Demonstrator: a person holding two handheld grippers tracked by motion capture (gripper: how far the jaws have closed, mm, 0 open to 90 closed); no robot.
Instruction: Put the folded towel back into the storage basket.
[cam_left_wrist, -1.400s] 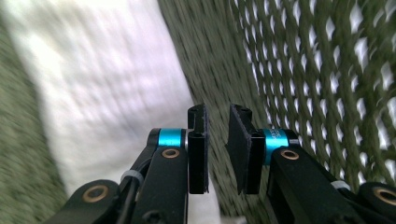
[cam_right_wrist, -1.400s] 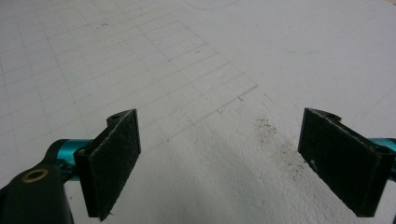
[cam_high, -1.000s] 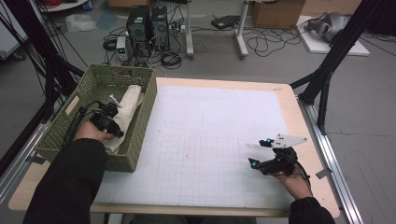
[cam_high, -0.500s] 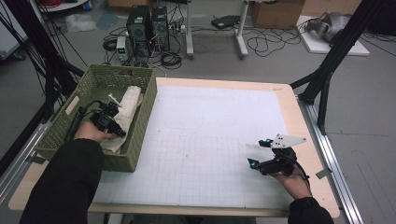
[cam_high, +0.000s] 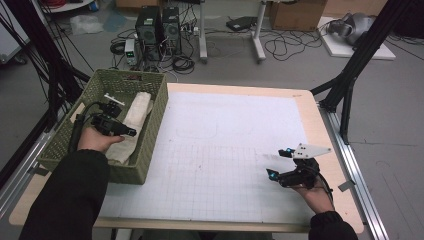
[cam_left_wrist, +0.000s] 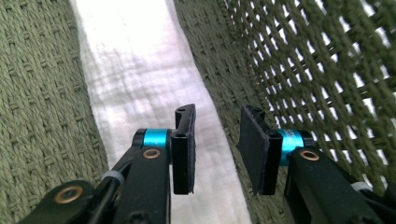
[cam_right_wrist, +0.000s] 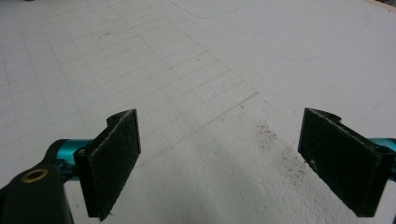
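A green woven basket (cam_high: 125, 75) stands at the table's left edge with a folded white cloth (cam_high: 137, 107) lying in it. My left gripper (cam_high: 131, 132) is down inside the basket, just above the cloth (cam_left_wrist: 130, 70) and close to the basket's wall (cam_left_wrist: 303, 56). Its jaws (cam_left_wrist: 219, 149) have just been opening and stand apart. No pad presses on the cloth, which lies below the gap. My right gripper (cam_high: 278, 162) rests low over the white gridded mat (cam_high: 225, 140) at the front right, open wide (cam_right_wrist: 219, 158) with nothing between the pads.
The mat covers most of the wooden tabletop (cam_high: 320, 125). Beyond the far edge, computer towers (cam_high: 157, 25) and tangled cables lie on the floor. A black frame leg (cam_high: 350, 85) stands off the right edge. Metal rails run along both sides.
My left hand has shifted slightly over the cloth in the basket. The right hand and gripper have kept still.
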